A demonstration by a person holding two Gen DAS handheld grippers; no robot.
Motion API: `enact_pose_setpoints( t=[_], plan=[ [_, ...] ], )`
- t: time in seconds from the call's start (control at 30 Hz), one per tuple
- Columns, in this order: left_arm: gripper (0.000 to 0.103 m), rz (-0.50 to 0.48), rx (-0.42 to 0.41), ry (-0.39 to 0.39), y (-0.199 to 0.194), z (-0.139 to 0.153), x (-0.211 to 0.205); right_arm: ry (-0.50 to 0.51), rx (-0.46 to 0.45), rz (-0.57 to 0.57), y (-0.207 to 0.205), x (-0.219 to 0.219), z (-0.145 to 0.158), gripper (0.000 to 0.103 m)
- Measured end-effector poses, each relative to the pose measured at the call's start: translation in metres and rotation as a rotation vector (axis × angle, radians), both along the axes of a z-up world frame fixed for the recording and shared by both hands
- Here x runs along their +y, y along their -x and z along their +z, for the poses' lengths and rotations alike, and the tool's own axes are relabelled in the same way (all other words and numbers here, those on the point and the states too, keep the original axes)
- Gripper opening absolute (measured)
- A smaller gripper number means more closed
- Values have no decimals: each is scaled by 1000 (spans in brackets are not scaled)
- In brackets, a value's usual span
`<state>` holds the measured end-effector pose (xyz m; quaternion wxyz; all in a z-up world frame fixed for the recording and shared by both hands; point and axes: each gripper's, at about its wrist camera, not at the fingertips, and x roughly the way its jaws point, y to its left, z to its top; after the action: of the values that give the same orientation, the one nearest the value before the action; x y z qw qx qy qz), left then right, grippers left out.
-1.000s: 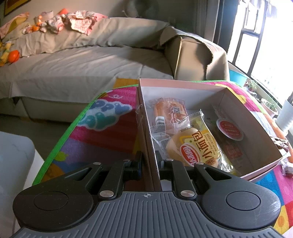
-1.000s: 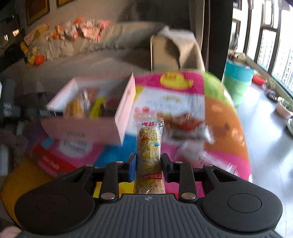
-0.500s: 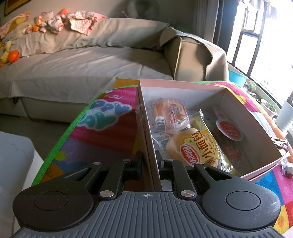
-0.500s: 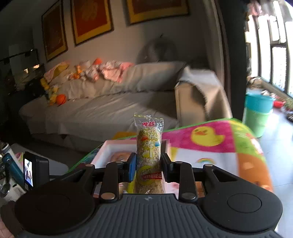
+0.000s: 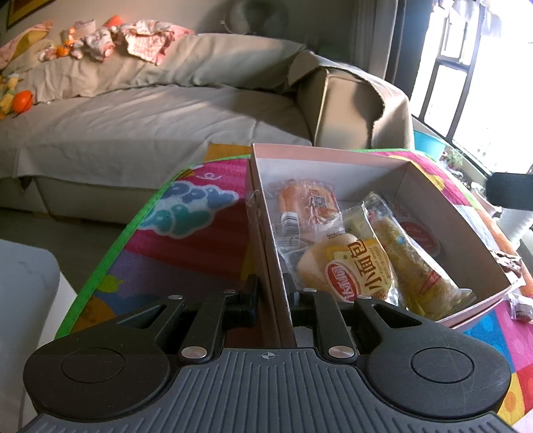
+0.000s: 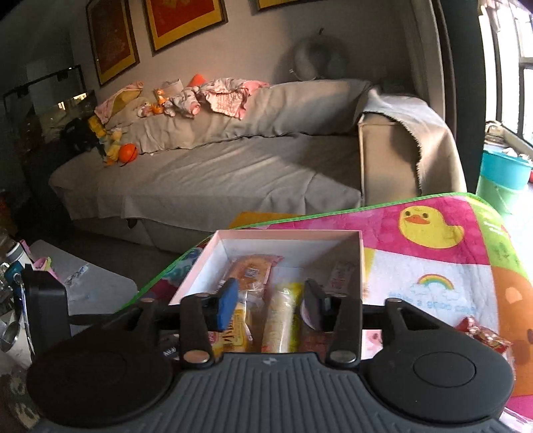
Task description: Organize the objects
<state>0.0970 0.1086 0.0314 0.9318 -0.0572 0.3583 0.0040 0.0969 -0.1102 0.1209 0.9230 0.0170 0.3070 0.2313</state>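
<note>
Left gripper point(image 5: 270, 293): jaws narrow and clamped on the near left wall of the pink box point(image 5: 263, 213), one finger outside the wall, the other inside. The box sits on a brightly printed play mat point(image 5: 200, 239).

Right gripper point(image 6: 269, 304): poised above the near end of the same box point(image 6: 361, 259), jaws opening, with a clear gap at each pad. The blue-padded finger point(image 6: 228, 306) stands to the left. The long cereal bar point(image 6: 279, 319) shows between the fingers but lies below them in the box; neither pad touches it.

Box contents, seen from the left wrist camera: a small bread bun in a yellow wrapper point(image 5: 353, 269) at the near end; the cereal bar point(image 5: 409, 256) just beside it on the right, lying lengthwise and overlapping the bun's edge; an orange-wrapped snack point(image 5: 306, 206) toward the far end; a flat packet with a red round label point(image 5: 419, 236) against the right wall.

Outside the box: a red-wrapped sweet point(image 6: 483, 333) on the mat to the right, near the right gripper's body.

Beyond the mat: a grey covered sofa point(image 5: 150, 126) with clothes point(image 5: 143, 43) heaped along its back and an orange ball point(image 5: 22, 101) at its left end. Framed pictures point(image 6: 183, 20) hang on the wall above. A teal bucket point(image 6: 503, 170) stands by the window at far right.
</note>
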Motion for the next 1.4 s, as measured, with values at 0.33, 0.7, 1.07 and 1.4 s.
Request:
enact_pose_setpoints(
  t=[0.33, 0.7, 1.07, 1.4],
  plan=[
    [16, 0, 0, 1, 0, 0, 0, 98, 22, -271, 8, -99, -23, 69],
    [16, 8, 6, -3, -2, 0, -2, 122, 126, -559, 19, -202, -60, 80],
    [16, 8, 5, -2, -2, 0, -1, 121, 178, -564, 11, -205, -83, 80],
    [16, 6, 4, 1, -1, 0, -1, 182, 125, -456, 3, -168, -81, 86]
  ],
)
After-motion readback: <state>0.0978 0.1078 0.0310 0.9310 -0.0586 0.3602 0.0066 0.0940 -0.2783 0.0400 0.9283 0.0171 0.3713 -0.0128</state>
